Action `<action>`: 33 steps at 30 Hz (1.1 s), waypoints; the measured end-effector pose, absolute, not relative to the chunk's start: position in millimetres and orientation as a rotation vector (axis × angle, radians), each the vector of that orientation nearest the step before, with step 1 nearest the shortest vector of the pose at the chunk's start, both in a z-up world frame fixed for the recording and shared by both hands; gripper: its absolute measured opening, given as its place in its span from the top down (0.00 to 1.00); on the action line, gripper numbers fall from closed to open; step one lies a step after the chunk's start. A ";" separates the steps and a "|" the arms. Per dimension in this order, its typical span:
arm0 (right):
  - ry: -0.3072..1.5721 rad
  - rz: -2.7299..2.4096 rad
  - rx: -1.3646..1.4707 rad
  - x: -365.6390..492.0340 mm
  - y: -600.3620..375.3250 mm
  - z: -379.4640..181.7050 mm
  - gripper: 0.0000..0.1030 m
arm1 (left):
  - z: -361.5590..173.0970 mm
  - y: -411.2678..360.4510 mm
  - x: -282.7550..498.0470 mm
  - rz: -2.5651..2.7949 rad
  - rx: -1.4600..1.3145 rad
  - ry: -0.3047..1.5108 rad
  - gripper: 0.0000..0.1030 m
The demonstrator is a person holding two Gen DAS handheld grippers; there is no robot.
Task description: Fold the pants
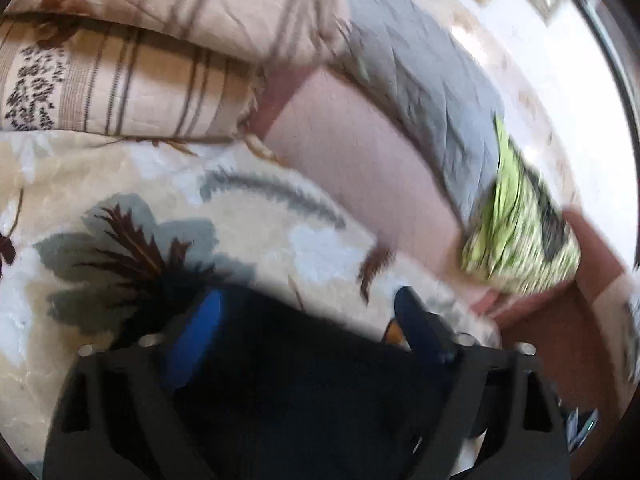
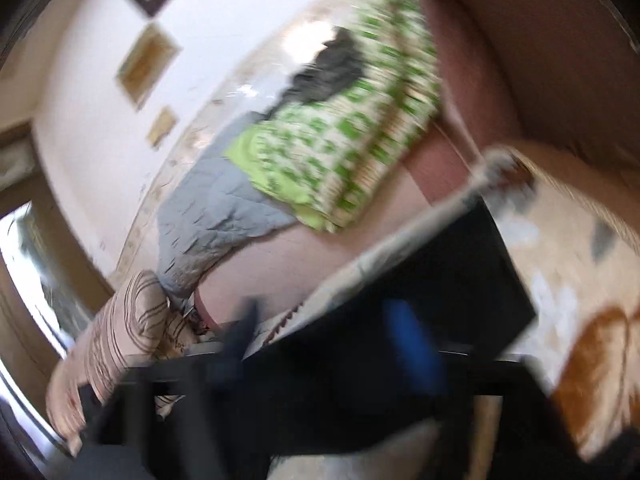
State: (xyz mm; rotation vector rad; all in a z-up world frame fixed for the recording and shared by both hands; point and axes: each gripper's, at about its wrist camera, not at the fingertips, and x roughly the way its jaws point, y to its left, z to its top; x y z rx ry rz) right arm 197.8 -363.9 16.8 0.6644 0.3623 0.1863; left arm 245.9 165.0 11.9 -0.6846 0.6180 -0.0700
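Observation:
The black pants [image 1: 304, 360] lie on a cream flowered blanket [image 1: 120, 184] and fill the space between the blue fingers [image 1: 204, 320] of my left gripper [image 1: 308, 312], whose jaws stand wide apart over the cloth. In the right wrist view the pants [image 2: 432, 272] show as a flat dark panel with a straight edge, lying on the same blanket [image 2: 568, 240]. My right gripper [image 2: 332, 332] has its blue fingers [image 2: 412, 344] apart over the pants. Both views are blurred by motion, so contact with the cloth is unclear.
Striped beige pillows [image 1: 132, 80] lie at the far left. A grey quilt [image 1: 432, 80] and a green patterned cushion [image 1: 520, 232] rest on the pink sofa seat [image 1: 360, 160]. The sofa's brown arm [image 2: 520, 40] and a white wall with pictures [image 2: 148, 60] show behind.

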 end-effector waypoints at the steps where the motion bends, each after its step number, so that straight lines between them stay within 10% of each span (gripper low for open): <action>1: 0.358 0.187 0.651 197.3 -362.1 17.8 0.22 | 13.6 169.2 246.5 -0.079 -0.695 0.620 0.14; 19: 0.734 0.070 0.825 47.4 -430.7 15.8 0.22 | -18.6 267.8 66.3 -0.028 -1.009 0.857 0.12; 33: 0.834 0.144 1.108 -17.2 -453.4 -35.3 0.22 | -47.9 220.5 118.1 -0.219 -1.037 0.917 0.10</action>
